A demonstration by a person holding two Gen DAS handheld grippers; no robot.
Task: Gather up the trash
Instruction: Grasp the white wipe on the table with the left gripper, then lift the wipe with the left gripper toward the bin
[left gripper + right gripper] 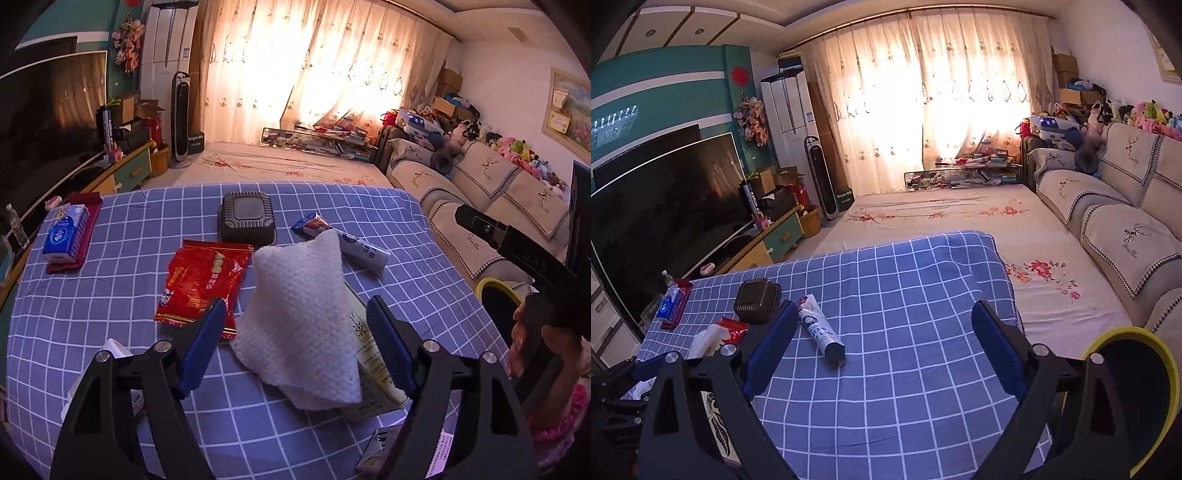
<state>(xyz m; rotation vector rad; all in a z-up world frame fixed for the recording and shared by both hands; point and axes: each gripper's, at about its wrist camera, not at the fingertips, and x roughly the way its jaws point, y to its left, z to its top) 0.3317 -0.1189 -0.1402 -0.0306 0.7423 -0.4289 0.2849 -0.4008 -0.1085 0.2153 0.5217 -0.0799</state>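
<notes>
A crumpled white tissue (pixel 301 317) lies on the blue checked tablecloth (pixel 110 295), draped over a yellow carton (pixel 373 369). My left gripper (pixel 295 343) is open with its blue pads on either side of the tissue. A red snack wrapper (pixel 201 286) lies to its left, and a white tube (pixel 351 245) behind. My right gripper (pixel 886 347) is open and empty above the cloth, with the tube (pixel 822 330) just left of it. A yellow-rimmed bin (pixel 1137 398) stands at the right; it also shows in the left wrist view (pixel 496 295).
A black square box (pixel 247 218) sits mid-table. A blue tissue pack (pixel 66 232) rests on a red tray at the far left. A small carton (pixel 380 446) lies near the front edge. A sofa (pixel 1115 206) runs along the right, a television (pixel 665 206) along the left.
</notes>
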